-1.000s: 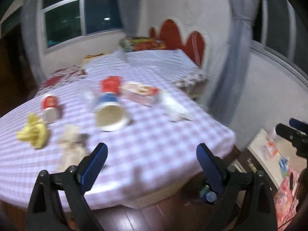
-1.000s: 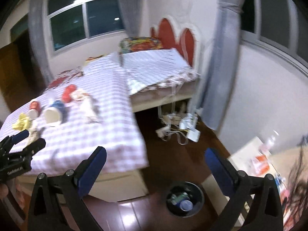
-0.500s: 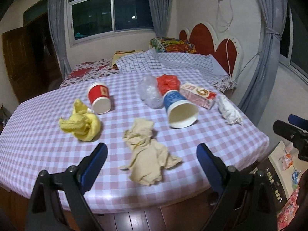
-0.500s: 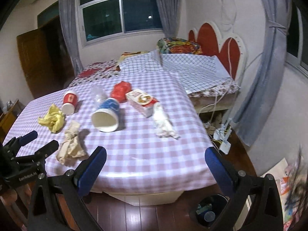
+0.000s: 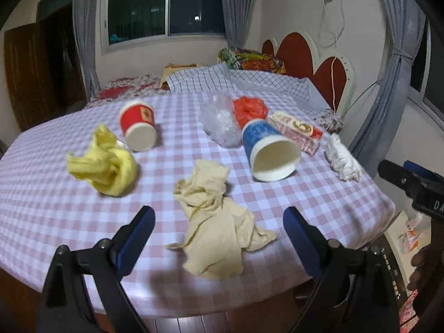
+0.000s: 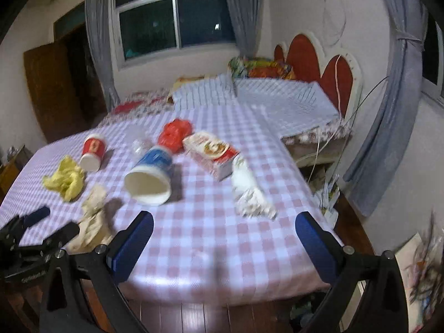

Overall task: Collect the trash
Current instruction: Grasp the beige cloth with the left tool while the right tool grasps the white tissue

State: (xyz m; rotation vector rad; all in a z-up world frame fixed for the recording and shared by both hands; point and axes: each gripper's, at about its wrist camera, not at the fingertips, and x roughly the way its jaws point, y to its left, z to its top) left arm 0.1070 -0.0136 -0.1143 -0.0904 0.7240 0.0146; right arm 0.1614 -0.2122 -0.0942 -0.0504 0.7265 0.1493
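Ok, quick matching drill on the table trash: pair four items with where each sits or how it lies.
Items:
1. red cup
2. blue cup
3. beige rag
4. white tissue wad

States:
A. crumpled between the left tongs
B. near the table's right edge
C. on its side beside the yellow rag
D. on its side, just in front of the red bag

Pairs: 1-C, 2-D, 3-A, 4-B
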